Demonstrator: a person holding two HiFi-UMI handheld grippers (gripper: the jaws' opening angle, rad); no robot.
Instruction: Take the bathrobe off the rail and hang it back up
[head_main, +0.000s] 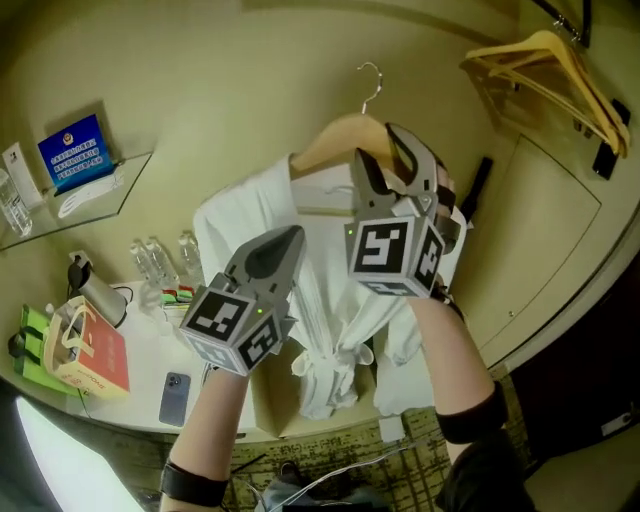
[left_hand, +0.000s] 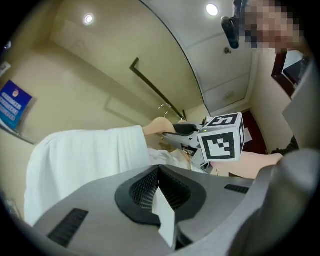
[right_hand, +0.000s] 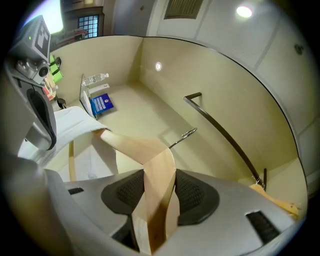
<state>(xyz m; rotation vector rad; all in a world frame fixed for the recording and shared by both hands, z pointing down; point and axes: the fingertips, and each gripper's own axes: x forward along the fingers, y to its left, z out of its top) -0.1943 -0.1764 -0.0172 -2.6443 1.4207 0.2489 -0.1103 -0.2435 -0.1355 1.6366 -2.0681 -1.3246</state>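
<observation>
Bathrobe (head_main: 330, 295) on its hanger (head_main: 335, 135) hangs below the rail (right_hand: 225, 132). The right gripper (head_main: 390, 150) grips the hanger, and the left gripper (head_main: 283, 242) pinches its cloth.

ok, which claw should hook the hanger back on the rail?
Right. The right claw clamps the wooden hanger near its hook, so it can likely steer the hook onto the rail. The left claw only pinches the bathrobe.
</observation>
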